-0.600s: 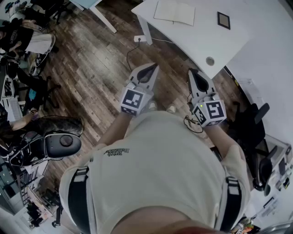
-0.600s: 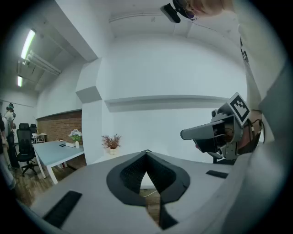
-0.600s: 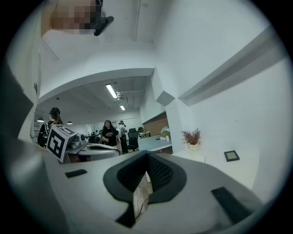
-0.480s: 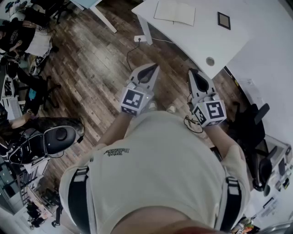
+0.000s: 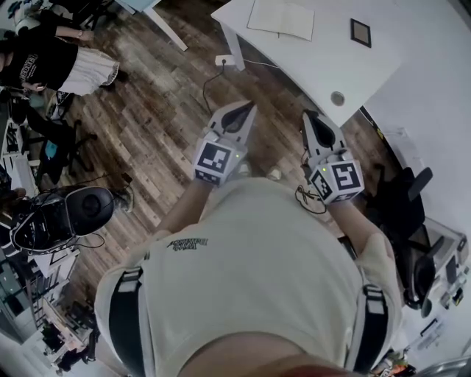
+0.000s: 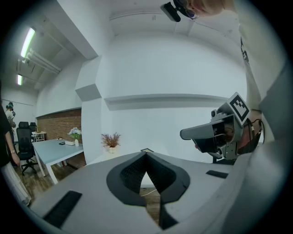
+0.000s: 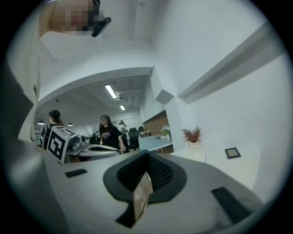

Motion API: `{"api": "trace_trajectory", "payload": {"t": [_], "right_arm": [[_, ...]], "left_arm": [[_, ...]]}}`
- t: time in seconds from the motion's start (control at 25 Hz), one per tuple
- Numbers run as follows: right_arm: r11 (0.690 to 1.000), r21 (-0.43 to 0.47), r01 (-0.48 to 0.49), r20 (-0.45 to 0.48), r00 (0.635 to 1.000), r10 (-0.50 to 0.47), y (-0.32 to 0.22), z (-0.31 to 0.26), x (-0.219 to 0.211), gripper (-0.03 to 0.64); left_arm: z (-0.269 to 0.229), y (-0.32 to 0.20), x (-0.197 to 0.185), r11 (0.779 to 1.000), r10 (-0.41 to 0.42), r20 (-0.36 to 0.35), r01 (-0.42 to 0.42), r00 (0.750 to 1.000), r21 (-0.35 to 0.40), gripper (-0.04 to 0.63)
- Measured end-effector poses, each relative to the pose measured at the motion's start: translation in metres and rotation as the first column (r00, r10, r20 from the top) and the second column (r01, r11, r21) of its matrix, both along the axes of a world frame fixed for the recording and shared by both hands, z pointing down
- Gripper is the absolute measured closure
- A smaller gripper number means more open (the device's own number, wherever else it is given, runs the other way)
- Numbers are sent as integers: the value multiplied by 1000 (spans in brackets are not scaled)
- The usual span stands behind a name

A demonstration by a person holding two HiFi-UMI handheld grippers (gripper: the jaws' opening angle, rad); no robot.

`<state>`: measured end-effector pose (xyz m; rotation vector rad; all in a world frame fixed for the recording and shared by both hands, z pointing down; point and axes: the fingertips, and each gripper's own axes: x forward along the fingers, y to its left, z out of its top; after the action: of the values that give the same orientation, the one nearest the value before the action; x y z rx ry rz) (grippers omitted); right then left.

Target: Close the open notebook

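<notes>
The left gripper (image 5: 248,106) is fully closed. In the left gripper view its two dark ribbed pads (image 6: 135,170) meet at their tips, and only a narrow gap widens behind that point. Nothing sits between them, and floor shows through the gap. The right gripper (image 5: 305,115) is closed in the same way. In the right gripper view its pads (image 7: 158,171) come together at the tip with only a sliver of wooden floor (image 5: 147,110) showing between them, and it holds nothing.

Both grippers hang in the air in front of the person's chest, side by side and apart from each other. They point roughly level toward the white desk (image 5: 383,70) and stop short of its near edge. Neither touches the desk or anything on it.

The notebook (image 5: 280,19) lies open and flat on the desk, toward the desk's far left part, with pale pages facing up. It is well apart from both grippers. A small dark picture frame (image 5: 359,32) lies on the desk to the right of the notebook, separate from it. A round cable hole (image 5: 338,97) sits near the desk's near edge, close ahead of the right gripper. On the floor by the desk's leg lies a white power strip (image 5: 224,61) with its cord trailing away from the desk.
</notes>
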<state>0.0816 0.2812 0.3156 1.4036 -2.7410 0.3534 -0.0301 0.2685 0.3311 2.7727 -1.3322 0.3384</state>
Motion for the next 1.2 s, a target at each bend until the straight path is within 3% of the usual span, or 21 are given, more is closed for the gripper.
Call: {"api": "trace_trajectory", "payload": {"t": [0.76,1.2], "right_arm": [[999,-13,43,20,999,-43,-19,10,30,614],[999,0,52,6,999,-52,-58,20,31,615]], "left_arm": [[8,-16,25,997,-73,29,72,997,21,583],[17,-43,24,995,-100,30,100,995,28,583]]}}
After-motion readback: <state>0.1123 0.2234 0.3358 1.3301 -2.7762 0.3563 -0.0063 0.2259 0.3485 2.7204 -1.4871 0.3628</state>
